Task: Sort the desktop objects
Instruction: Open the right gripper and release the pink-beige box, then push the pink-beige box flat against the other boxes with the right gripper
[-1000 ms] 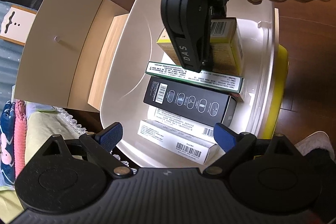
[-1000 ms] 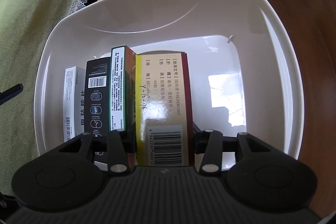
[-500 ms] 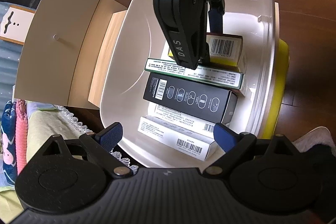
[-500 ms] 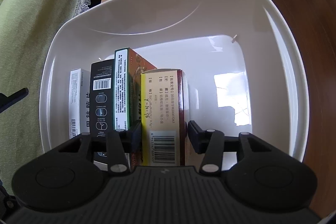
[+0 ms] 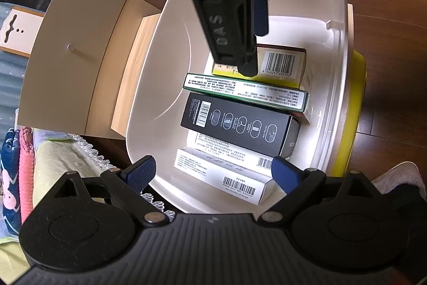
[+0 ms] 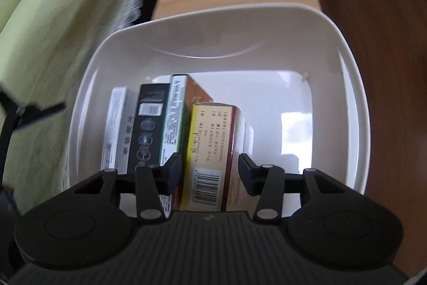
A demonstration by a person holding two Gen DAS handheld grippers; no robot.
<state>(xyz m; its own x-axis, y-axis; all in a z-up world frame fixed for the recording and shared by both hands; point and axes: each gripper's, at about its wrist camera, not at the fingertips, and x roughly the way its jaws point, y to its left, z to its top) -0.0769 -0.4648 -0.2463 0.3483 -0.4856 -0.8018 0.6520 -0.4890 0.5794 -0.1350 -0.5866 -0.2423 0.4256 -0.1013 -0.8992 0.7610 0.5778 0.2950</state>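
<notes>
A white bin (image 5: 160, 71) (image 6: 355, 103) holds several boxes standing side by side. In the left wrist view they are a yellow box (image 5: 283, 66), a green box (image 5: 245, 92), a black box (image 5: 237, 124) and two white boxes (image 5: 224, 178). My right gripper (image 6: 210, 174) (image 5: 254, 50) hangs open above the yellow box (image 6: 210, 148), with its pads clear of both sides. The green box (image 6: 173, 119), the black box (image 6: 146, 130) and a white box (image 6: 116, 130) stand to the yellow box's left. My left gripper (image 5: 212, 174) is open and empty over the bin's near rim.
A light wooden box (image 5: 80, 58) stands against the bin's left side. Something yellow (image 5: 355, 111) sticks out from under the bin's right edge. Green cloth (image 6: 53, 44) with lace trim lies on the left, dark wood surface (image 6: 387, 44) on the right, and a white towel (image 5: 395, 175) sits near my left gripper.
My right gripper has let go of the yellow box, which now stands in the bin. It has opened wider and lifted up and back. The left gripper has stayed put.
</notes>
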